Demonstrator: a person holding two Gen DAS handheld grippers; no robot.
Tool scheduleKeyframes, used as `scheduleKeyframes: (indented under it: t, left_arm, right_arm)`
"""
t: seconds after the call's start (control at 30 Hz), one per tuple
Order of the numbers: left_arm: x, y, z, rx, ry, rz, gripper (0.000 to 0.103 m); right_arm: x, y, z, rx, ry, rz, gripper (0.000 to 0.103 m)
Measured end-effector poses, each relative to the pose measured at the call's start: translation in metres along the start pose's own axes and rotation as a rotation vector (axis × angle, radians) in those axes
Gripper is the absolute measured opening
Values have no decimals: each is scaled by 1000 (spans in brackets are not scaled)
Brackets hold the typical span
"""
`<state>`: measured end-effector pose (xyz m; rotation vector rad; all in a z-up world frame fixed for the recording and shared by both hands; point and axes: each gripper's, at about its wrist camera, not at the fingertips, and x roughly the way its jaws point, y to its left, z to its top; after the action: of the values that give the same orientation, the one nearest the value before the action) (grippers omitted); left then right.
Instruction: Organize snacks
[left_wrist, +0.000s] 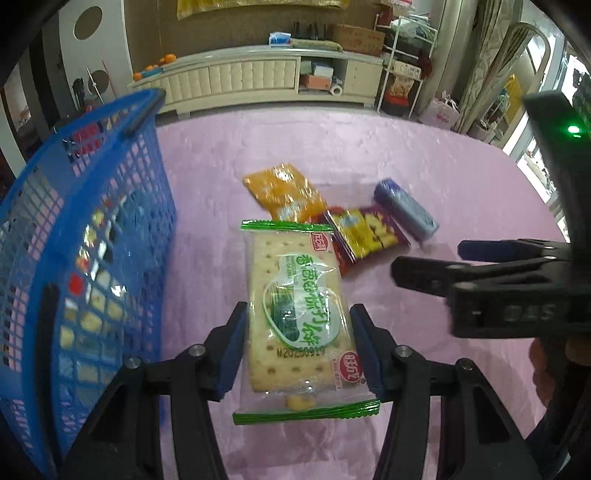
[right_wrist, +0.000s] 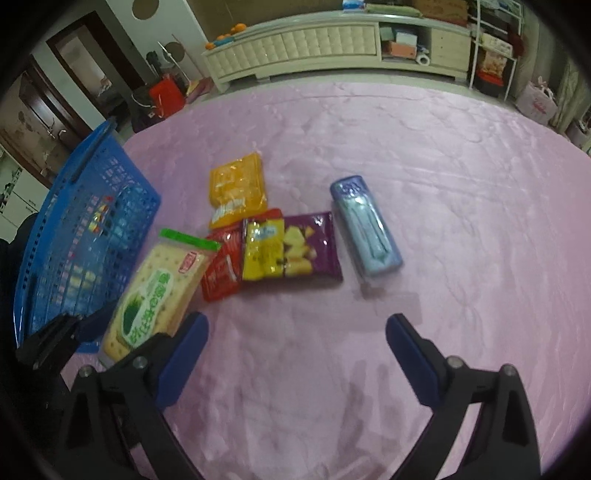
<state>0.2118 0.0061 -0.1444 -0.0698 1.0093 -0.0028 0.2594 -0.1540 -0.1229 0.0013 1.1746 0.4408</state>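
At the lower centre of the left wrist view, the left gripper (left_wrist: 297, 347) clenches the green-edged cracker packet (left_wrist: 299, 306), stamped "N20250919". Best carry it level over the blue basket (left_wrist: 85, 229) at left, clearing the rim before letting go. The right gripper (right_wrist: 297, 350) hangs released above the pink cloth (right_wrist: 443, 166).

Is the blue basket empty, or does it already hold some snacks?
It holds snacks. Through the mesh wall of the basket, several coloured packets show inside. How many cannot be told.
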Motion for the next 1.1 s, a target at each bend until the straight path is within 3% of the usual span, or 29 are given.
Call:
scheduleKeyframes:
  t: [0.23, 0.67, 0.97, 1.03, 1.1]
  left_arm:
    - [4, 1, 20, -2, -20, 19, 52]
    - [18, 4, 26, 17, -2, 24, 52]
    - [20, 10, 21, -6, 18, 24, 52]
    - [22, 11, 22, -12, 23, 20, 52]
    - [20, 10, 18, -12, 22, 21, 52]
  right_arm:
    - [26, 4, 19, 8, 58, 7, 95]
    - [48, 4, 43, 23, 112, -22, 94]
    - [65, 30, 52, -34, 153, -124, 94]
    - [67, 34, 54, -43, 146, -131, 87]
    - [67, 40, 57, -55, 134, -128, 67]
